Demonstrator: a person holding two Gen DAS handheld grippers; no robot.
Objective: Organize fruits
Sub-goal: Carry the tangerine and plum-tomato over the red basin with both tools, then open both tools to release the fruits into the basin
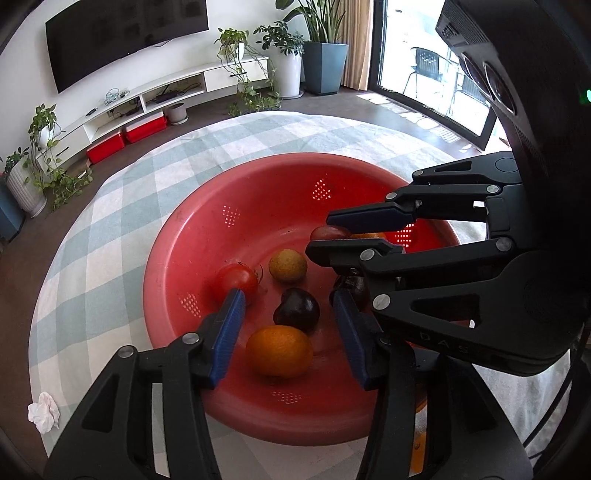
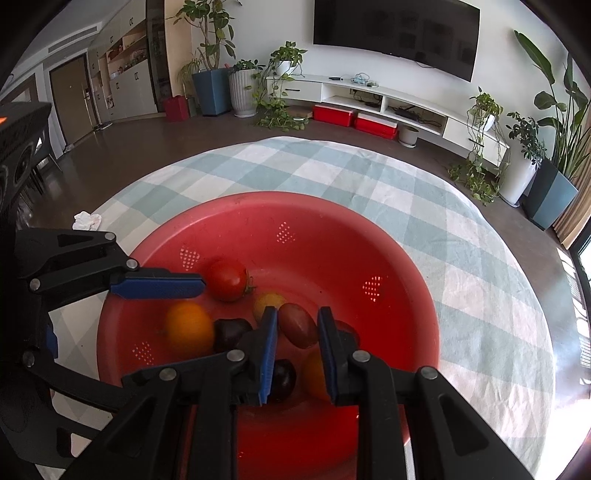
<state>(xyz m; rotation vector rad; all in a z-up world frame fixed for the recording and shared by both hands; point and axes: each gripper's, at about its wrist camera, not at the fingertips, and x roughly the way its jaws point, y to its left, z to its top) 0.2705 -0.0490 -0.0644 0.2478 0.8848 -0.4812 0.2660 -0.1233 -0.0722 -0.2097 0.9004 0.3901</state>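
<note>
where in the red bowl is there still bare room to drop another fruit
Inside the red bowl, the far slope beyond the tomato and yellow fruit is bare. The near middle is crowded: orange, dark plum and both grippers. The checked cloth outside is free.

A home living room — lived in and full of greenery.

A wall-mounted television (image 2: 397, 31) hangs over a long white media console (image 2: 384, 101), potted plants (image 2: 284, 64) stand along the wall, and a glass patio door (image 1: 424, 66) shows outdoor chairs — beside a table under a checked tablecloth (image 2: 388, 192).
</note>
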